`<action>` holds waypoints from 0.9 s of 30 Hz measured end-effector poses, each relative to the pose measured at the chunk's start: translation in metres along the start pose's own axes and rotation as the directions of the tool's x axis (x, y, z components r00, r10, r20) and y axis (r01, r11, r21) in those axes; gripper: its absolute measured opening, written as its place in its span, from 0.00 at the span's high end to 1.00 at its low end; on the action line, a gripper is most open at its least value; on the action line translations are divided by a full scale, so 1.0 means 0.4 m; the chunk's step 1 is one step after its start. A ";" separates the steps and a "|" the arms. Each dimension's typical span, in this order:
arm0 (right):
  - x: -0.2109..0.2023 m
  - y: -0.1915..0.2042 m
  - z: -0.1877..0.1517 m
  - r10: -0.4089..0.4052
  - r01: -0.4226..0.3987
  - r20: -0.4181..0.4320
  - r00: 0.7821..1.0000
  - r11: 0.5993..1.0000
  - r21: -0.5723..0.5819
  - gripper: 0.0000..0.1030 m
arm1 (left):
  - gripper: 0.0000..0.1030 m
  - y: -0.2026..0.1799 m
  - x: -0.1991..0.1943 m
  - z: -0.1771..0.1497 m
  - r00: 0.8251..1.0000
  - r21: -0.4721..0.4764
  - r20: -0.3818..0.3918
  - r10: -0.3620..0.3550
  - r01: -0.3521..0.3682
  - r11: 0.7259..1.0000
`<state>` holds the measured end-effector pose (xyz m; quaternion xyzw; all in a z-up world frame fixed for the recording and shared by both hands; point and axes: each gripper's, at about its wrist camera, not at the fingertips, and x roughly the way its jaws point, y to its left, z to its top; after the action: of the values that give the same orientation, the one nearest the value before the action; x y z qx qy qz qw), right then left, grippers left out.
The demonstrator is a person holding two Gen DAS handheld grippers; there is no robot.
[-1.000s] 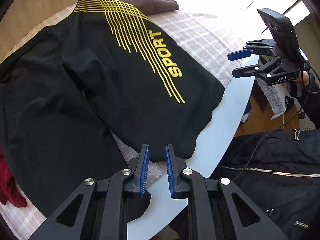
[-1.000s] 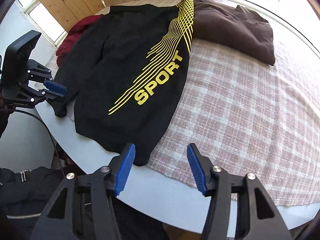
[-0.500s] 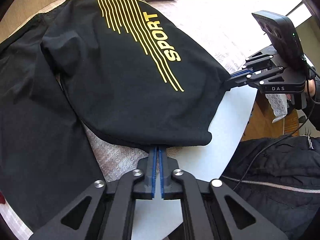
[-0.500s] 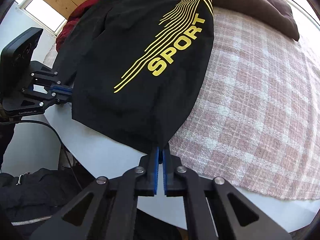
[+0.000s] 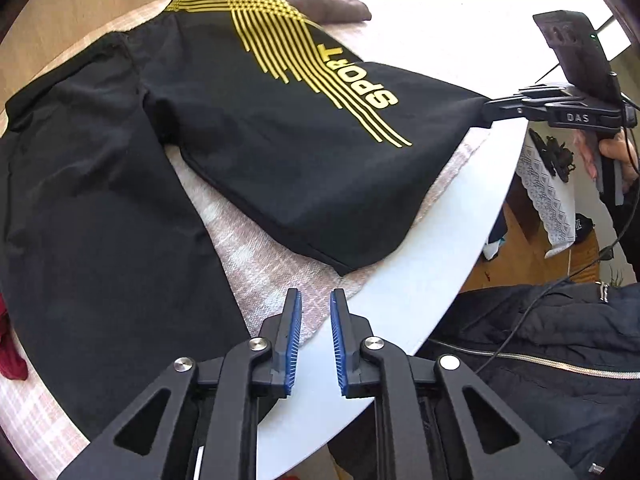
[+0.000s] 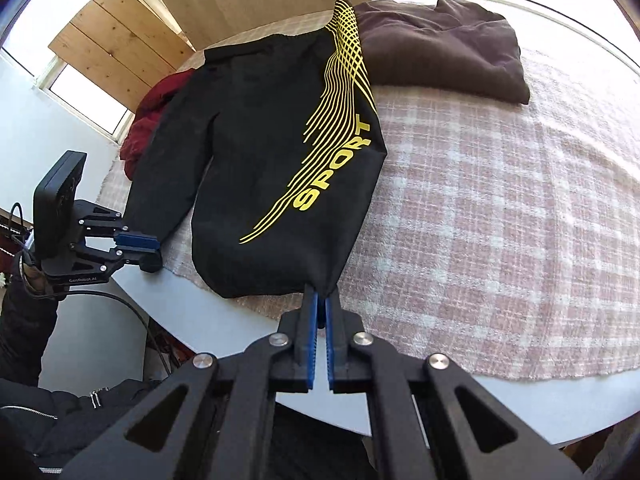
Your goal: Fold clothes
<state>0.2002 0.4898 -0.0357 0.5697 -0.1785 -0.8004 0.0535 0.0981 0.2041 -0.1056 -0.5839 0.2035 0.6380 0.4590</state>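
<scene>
Black shorts [image 5: 280, 140] with yellow stripes and the word SPORT lie spread on a pink plaid cloth [image 6: 500, 220]. My right gripper [image 6: 320, 304] is shut on the hem corner of the printed leg [image 6: 288, 200], holding it at the cloth's near edge. In the left wrist view the right gripper [image 5: 490, 110] pinches that same corner at the right. My left gripper [image 5: 314, 340] is open with nothing between its blue pads. It hovers just short of the printed leg's other hem corner. The right wrist view shows the left gripper [image 6: 140, 248] next to the plain leg's hem.
The cloth covers a round white table [image 5: 420, 280] whose rim runs in front of both grippers. A folded brown garment [image 6: 440, 52] lies at the back, a red one [image 6: 152, 120] at the far left. A person's black zipped jacket [image 5: 540, 340] is beside the table.
My left gripper has let go of the printed leg's hem, opened and drawn back. The right gripper stays shut on its corner, and the leg now lies flat and stretched.
</scene>
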 end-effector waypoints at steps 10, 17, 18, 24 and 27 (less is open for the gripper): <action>0.069 -0.001 -0.029 0.000 -0.001 -0.046 0.999 1.000 -0.004 0.96 | 0.78 -0.025 0.093 0.062 0.996 -0.008 -0.004 -0.087 0.087 0.996; 0.022 -0.013 -0.012 0.098 -0.097 -0.004 0.995 0.994 0.058 0.96 | 0.96 0.001 -0.008 0.069 0.986 -0.030 0.043 -0.160 0.162 0.986; 0.004 -0.017 -0.010 0.144 -0.144 0.011 0.990 0.986 0.081 0.96 | 0.96 0.009 -0.038 0.068 0.981 -0.043 0.064 -0.183 0.186 0.982; 0.002 -0.027 -0.041 0.005 0.000 -0.068 0.998 0.998 0.068 0.86 | 0.28 0.035 -0.093 -0.004 0.999 -0.016 -0.004 -0.041 0.041 0.999; 0.007 -0.042 -0.065 -0.072 0.077 -0.107 0.992 0.996 0.048 0.77 | 0.44 0.058 -0.082 -0.047 1.000 -0.046 -0.014 0.014 -0.015 0.999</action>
<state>0.2253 0.4989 -0.0514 0.6186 -0.1749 -0.7658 0.0180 0.0861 0.1665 -0.0857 -0.5972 0.1958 0.6419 0.4393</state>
